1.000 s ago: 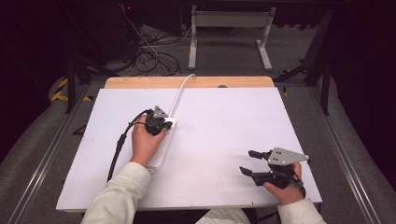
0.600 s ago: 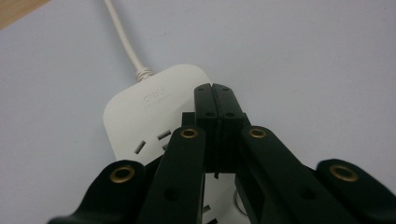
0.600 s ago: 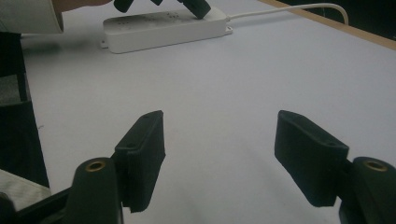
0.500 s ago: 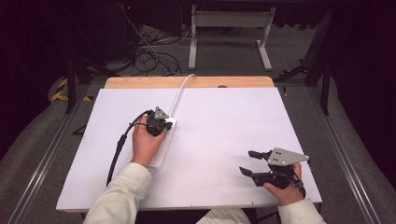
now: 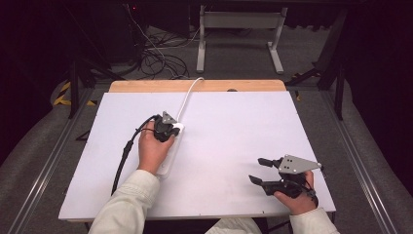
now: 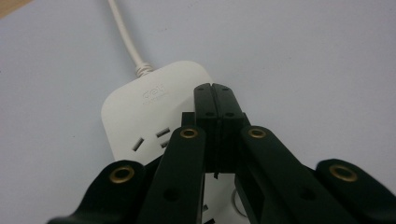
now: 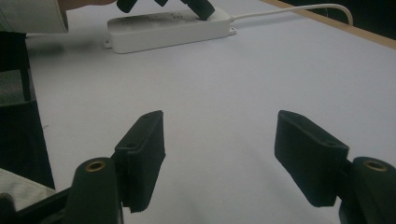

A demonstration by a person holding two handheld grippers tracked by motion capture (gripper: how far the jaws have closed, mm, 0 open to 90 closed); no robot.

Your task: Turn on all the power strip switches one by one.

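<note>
Nothing has shifted since the earlier frames. The left tongs (image 6: 215,100) stay pressed together, tips over the white power strip (image 6: 140,116) (cord end), left of centre on the counter (image 5: 234,126). The right tongs (image 7: 219,156) gape wide near the front-right edge, bare counter between.

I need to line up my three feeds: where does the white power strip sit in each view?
High view: power strip left of centre, under the left gripper.
Left gripper view: its cord end sits centre, just beyond the shut jaws.
Right gripper view: top left, far across the table.
Shared landmark: its white cord.
</note>
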